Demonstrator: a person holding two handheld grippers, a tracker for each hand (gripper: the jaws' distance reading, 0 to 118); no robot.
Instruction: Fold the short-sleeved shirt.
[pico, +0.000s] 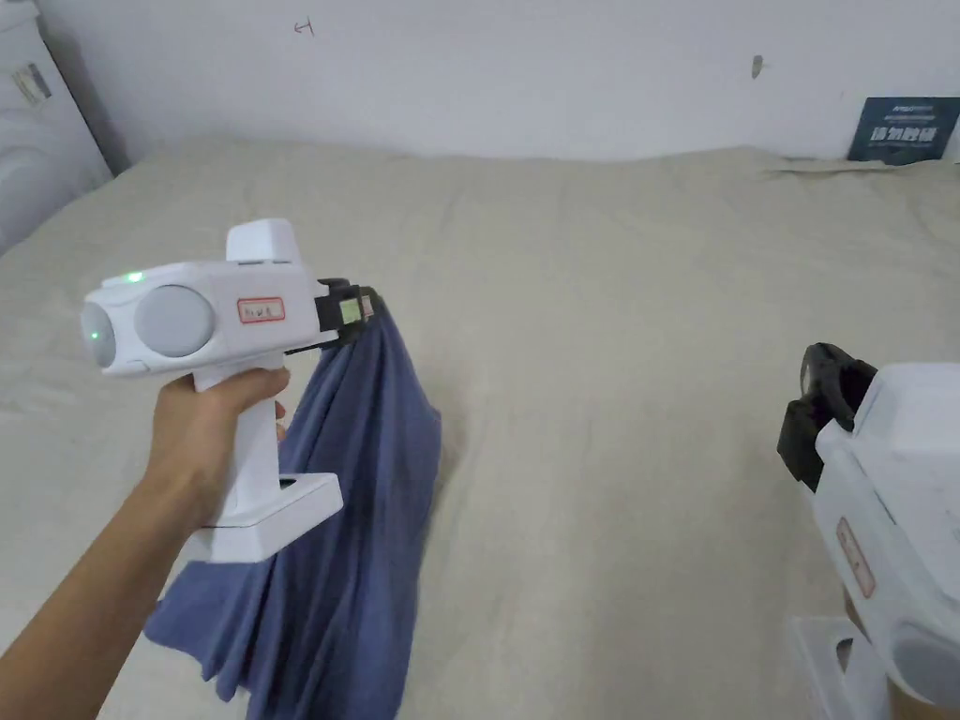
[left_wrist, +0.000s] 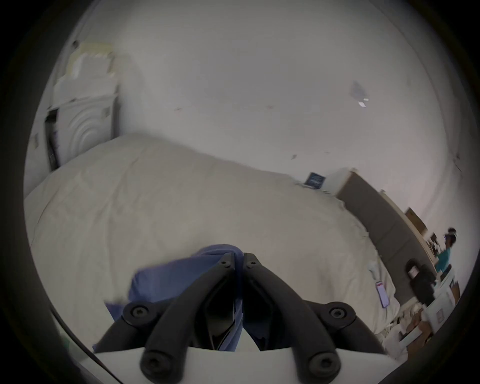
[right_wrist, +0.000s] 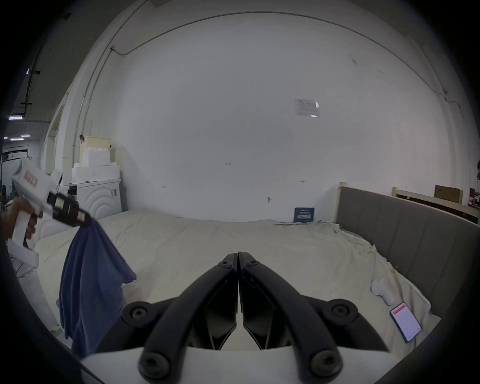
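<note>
A blue short-sleeved shirt (pico: 347, 525) hangs bunched above the beige bed sheet (pico: 637, 375), its lower end trailing near the bed's front edge. My left gripper (pico: 361, 307) is shut on the shirt's top fold and holds it up, left of centre. In the left gripper view the jaws (left_wrist: 239, 256) pinch blue cloth (left_wrist: 181, 275) between them. The right gripper view shows the shirt (right_wrist: 91, 280) dangling from the left gripper (right_wrist: 85, 223) at far left. My right gripper (right_wrist: 238, 256) is shut with nothing in it, low at the right (pico: 825, 375), well apart from the shirt.
A grey padded headboard (right_wrist: 405, 233) borders the bed's right side. A phone (right_wrist: 405, 326) and a small white object (right_wrist: 381, 291) lie on the sheet near it. A white appliance (pico: 37, 141) stands at the far left by the wall. A dark blue card (pico: 900, 131) leans at the back right.
</note>
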